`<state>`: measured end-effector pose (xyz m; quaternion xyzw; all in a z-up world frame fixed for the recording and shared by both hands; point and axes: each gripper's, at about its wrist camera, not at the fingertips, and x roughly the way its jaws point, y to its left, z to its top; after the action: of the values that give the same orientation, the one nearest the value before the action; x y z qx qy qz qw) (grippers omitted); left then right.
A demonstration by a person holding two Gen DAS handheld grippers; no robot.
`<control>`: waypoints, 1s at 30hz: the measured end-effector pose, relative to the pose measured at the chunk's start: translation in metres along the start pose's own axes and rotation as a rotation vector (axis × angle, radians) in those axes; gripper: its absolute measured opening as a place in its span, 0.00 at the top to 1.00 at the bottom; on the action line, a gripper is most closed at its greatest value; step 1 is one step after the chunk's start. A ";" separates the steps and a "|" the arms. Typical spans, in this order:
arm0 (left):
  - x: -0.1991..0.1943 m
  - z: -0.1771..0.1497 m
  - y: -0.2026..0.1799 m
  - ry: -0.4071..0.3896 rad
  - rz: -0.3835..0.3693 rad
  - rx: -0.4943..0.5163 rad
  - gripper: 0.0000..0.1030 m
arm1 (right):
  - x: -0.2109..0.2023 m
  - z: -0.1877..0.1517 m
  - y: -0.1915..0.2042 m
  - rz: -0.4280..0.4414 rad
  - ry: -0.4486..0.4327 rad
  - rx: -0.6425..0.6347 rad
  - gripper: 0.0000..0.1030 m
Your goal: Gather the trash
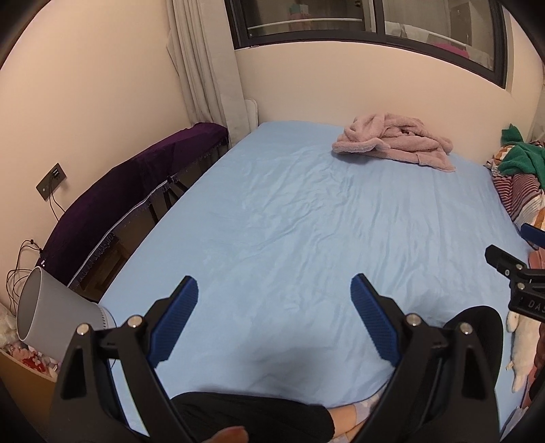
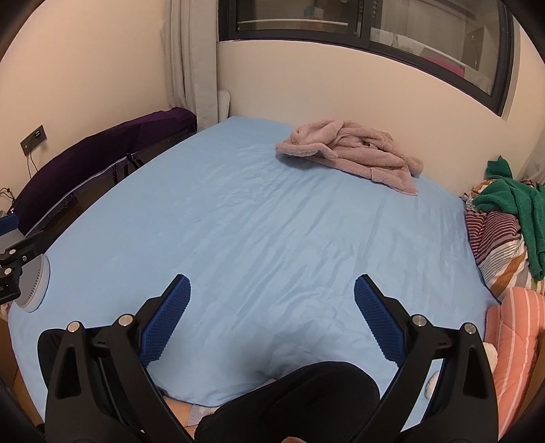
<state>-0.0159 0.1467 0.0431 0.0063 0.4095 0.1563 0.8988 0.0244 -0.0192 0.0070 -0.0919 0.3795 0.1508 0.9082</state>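
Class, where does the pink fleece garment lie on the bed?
In both wrist views the pink fleece garment lies crumpled at the far right of the blue sheet, close to the wall under the window.

A home bedroom: a blue-sheeted bed (image 1: 289, 221), crumpled pink robe (image 1: 395, 143), curtain (image 1: 201, 61) and window (image 1: 374, 20).

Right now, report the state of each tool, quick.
Left tool: open, holding nothing, above the blue bed sheet.
Right tool: open, holding nothing.
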 end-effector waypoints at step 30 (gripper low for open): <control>-0.014 -0.001 -0.003 -0.021 -0.014 -0.010 0.12 | -0.031 -0.003 -0.011 0.006 -0.051 0.033 0.08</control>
<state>-0.0244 0.1392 0.0522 0.0007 0.3992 0.1519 0.9042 0.0056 -0.0367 0.0283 -0.0719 0.3588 0.1493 0.9186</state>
